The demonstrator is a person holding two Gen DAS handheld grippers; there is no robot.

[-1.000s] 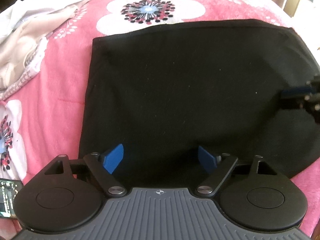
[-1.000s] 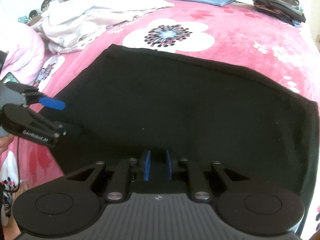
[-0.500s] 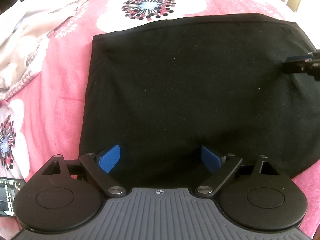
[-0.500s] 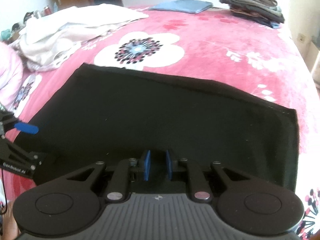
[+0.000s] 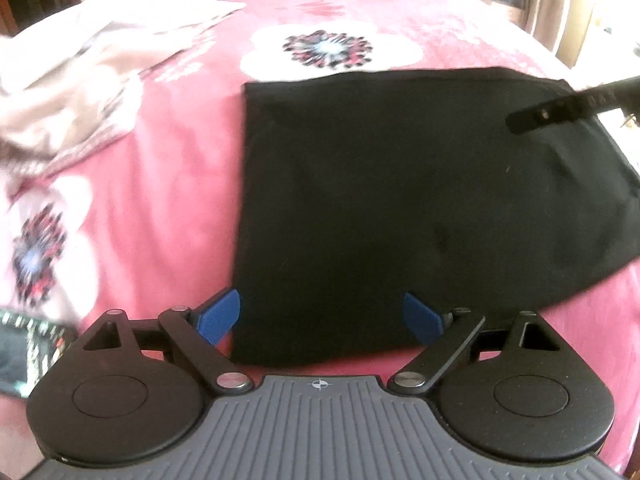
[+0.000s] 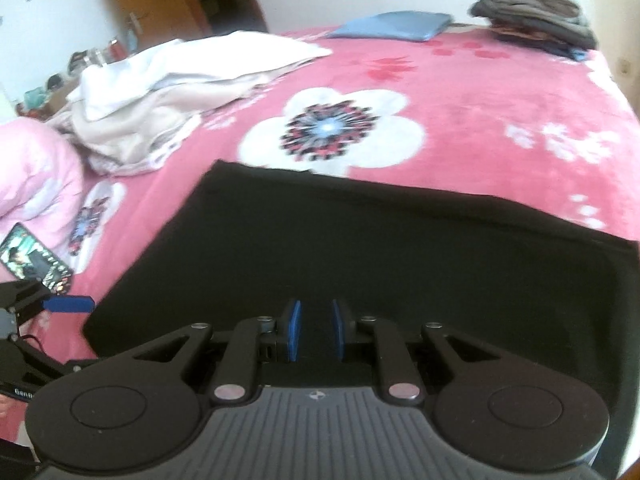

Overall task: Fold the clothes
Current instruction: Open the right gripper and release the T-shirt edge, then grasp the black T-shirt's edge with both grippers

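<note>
We've got the black garment (image 5: 400, 208) lying flat on the pink flowered bedspread (image 5: 180, 184), filling the centre out to 3 o'clock in the left wrist view. Our left gripper (image 5: 322, 316) gapes wide, nothing grasped, over its near edge at 6 o'clock. Our right gripper (image 6: 316, 334) is pinched narrow; we cannot tell whether cloth is caught. Pale unfolded clothes (image 6: 160, 100) sit at 10 o'clock.
</note>
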